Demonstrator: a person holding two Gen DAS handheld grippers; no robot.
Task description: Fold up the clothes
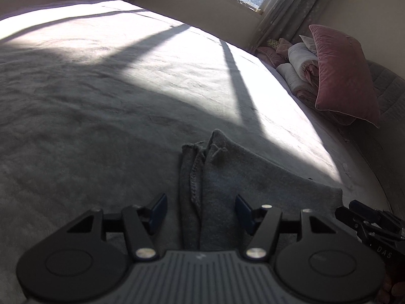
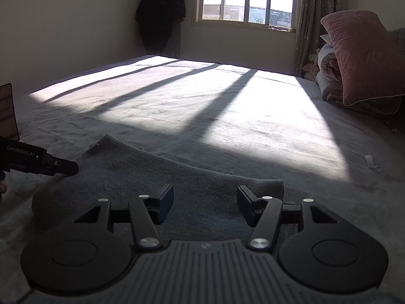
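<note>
Left wrist view: both grippers stand open over a folded grey garment on the bed, between folds.

Nearest, the left gripper (image 1: pixel 201 209) has its jaws apart astride the garment's (image 1: pixel 227 177) bunched, layered edge, pads clear of the cloth; the right gripper (image 2: pixel 205 206) likewise gapes above the flat folded panel, gripping nothing. The garment lies in shade on the grey bed (image 1: pixel 101 88), with sunlit cover beyond and a pink pillow (image 1: pixel 341 73) far off. A fold looks just laid; next, I judge, each gripper must pinch an edge for the following fold.
</note>
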